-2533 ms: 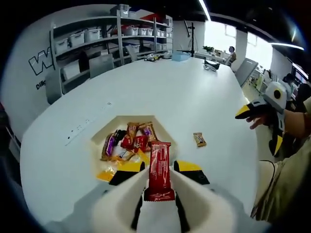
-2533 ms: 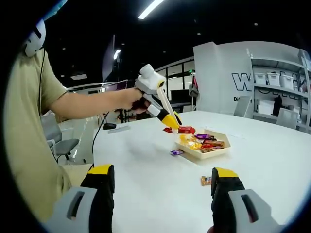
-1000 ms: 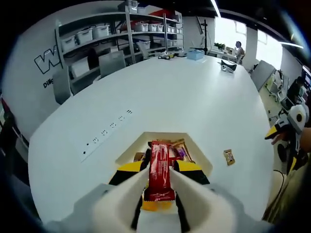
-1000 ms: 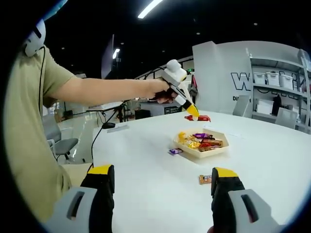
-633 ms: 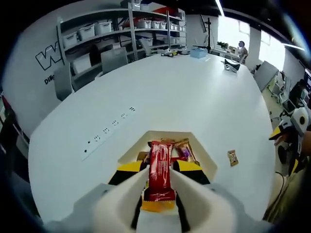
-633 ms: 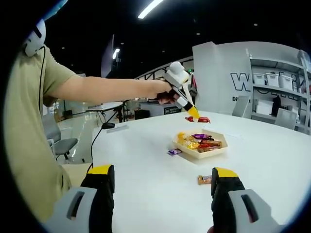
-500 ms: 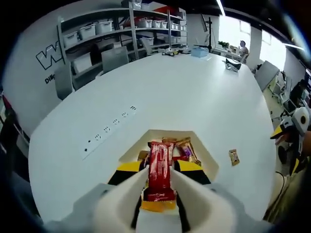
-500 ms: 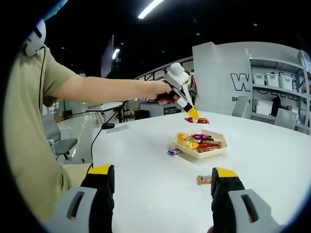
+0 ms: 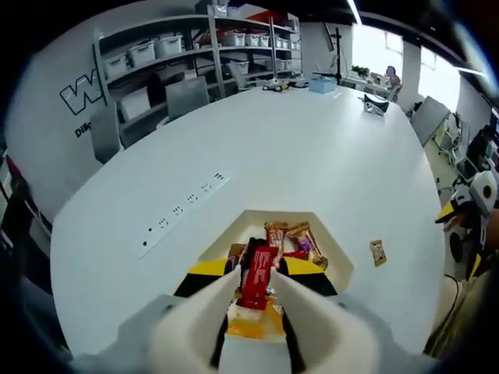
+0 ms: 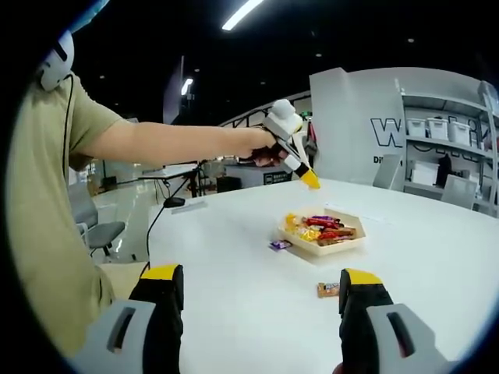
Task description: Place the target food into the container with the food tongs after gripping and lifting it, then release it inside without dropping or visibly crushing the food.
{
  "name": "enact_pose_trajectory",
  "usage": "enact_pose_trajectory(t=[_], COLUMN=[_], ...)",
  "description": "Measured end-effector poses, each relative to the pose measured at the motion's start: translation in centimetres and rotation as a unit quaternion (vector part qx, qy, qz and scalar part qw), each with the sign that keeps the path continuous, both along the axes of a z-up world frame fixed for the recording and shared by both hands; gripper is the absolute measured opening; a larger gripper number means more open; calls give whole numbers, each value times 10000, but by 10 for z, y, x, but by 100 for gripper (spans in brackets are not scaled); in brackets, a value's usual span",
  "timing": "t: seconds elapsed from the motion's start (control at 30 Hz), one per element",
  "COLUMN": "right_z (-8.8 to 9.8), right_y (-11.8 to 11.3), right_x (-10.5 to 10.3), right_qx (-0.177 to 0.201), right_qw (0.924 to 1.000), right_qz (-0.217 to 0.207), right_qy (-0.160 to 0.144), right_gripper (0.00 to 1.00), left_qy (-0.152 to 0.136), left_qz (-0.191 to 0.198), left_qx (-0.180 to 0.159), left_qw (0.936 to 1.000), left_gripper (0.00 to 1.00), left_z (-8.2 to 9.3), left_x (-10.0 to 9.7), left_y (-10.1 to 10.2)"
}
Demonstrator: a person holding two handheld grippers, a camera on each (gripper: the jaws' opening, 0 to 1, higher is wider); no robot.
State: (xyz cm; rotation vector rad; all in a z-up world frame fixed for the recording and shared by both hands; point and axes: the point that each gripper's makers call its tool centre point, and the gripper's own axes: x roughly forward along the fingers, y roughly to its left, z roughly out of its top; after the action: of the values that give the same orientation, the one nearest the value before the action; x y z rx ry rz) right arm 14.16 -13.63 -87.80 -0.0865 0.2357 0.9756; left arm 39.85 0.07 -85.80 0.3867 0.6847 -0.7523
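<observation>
White round tabletop point(image 9: 312, 156): red-wrapped snack bar point(image 9: 258, 276) drops free between left gripper's point(image 9: 257, 282) parted jaws toward beige hexagonal tray point(image 9: 337, 274); right gripper point(image 10: 261, 290) idles, spread wide. Next, withdraw.

A large white-outlined "W" stands on the grey wall point(image 9: 54, 117).

The worktop point(image 9: 312, 148) is plain white, and the tray point(image 10: 347, 243) on it is pale cream. A red bar point(image 9: 257, 276) lies among wrappers of orange, yellow, purple and brown, and each hand-held gripper point(image 9: 253, 290) point(image 10: 257, 290) is off-white with yellow-and-black tips.
</observation>
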Motion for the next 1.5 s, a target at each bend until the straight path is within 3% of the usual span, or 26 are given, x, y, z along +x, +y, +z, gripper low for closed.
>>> enact_pose_trajectory(t=[0.87, 1.5], right_z=[-1, -3], right_y=[4, 7], right_x=[-2, -3], right_qx=[-8, 36], right_qw=[10000, 10000], right_qz=[23, 53], right_qy=[10, 24], right_gripper=[81, 81], left_qy=[-27, 288], left_qz=[-166, -125], left_qx=[-21, 51], left_qw=[9999, 9995], left_gripper=[24, 24], left_z=[10, -1], left_x=[-18, -52], left_y=[-10, -24])
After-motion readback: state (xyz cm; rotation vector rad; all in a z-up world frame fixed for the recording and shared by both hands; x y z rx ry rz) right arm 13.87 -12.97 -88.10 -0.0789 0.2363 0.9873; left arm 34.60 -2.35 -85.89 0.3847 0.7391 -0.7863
